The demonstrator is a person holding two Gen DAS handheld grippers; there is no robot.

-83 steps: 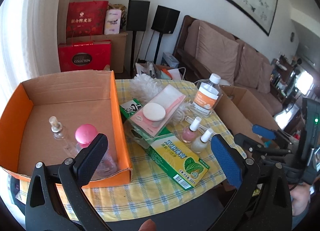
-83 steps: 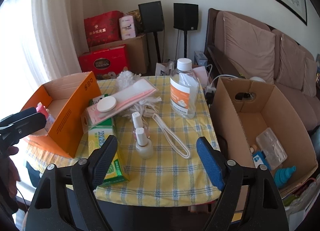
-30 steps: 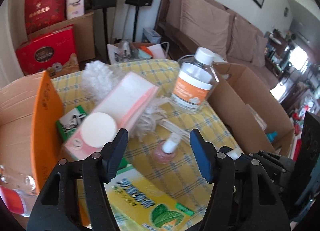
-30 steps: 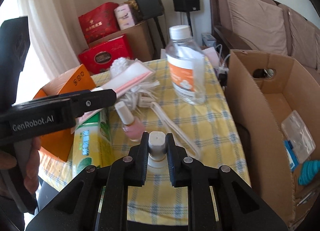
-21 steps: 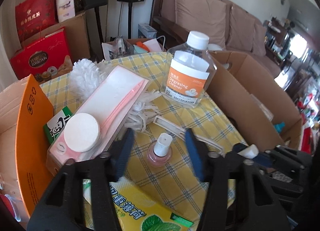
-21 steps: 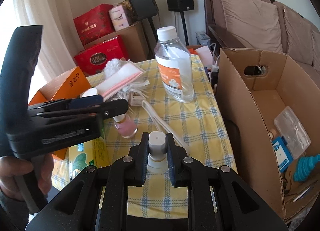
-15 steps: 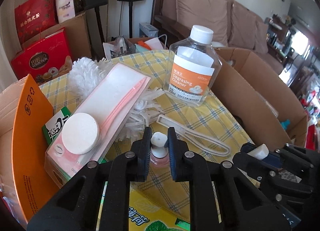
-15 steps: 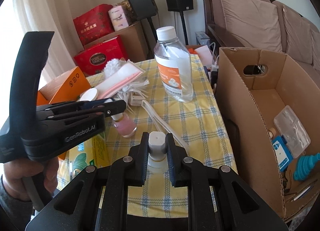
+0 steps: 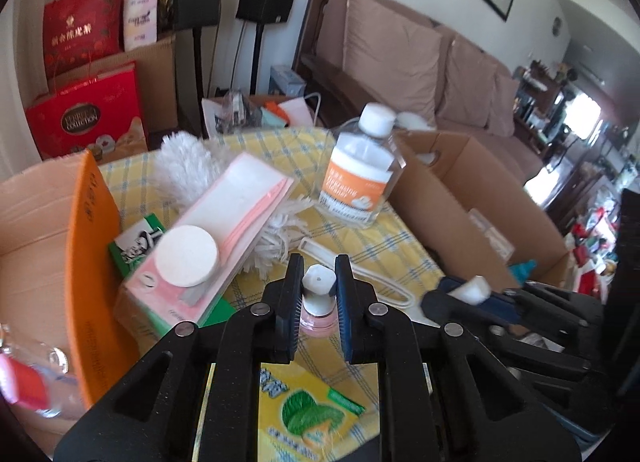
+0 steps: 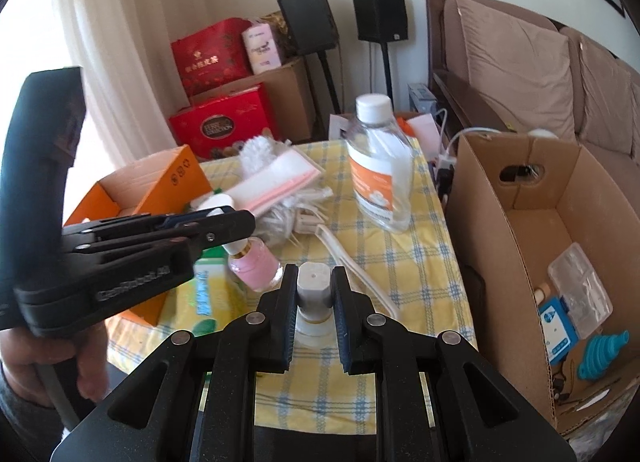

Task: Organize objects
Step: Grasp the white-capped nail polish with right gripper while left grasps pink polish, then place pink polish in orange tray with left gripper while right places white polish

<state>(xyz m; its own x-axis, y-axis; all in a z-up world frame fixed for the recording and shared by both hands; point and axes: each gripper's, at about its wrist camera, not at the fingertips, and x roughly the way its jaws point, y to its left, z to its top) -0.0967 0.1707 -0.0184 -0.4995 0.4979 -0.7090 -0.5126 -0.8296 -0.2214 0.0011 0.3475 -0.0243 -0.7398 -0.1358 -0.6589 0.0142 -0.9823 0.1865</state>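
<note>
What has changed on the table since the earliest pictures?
Both grippers, open before, came forward and shut: left gripper on the pink nail polish bottle, right gripper on the pale nail polish bottle. The cleaner bottle and both boxes stayed put.

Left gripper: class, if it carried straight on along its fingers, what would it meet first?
Probably the white duster handle and mop fringe just beyond the pink bottle the left gripper holds; depth is unclear.
</note>
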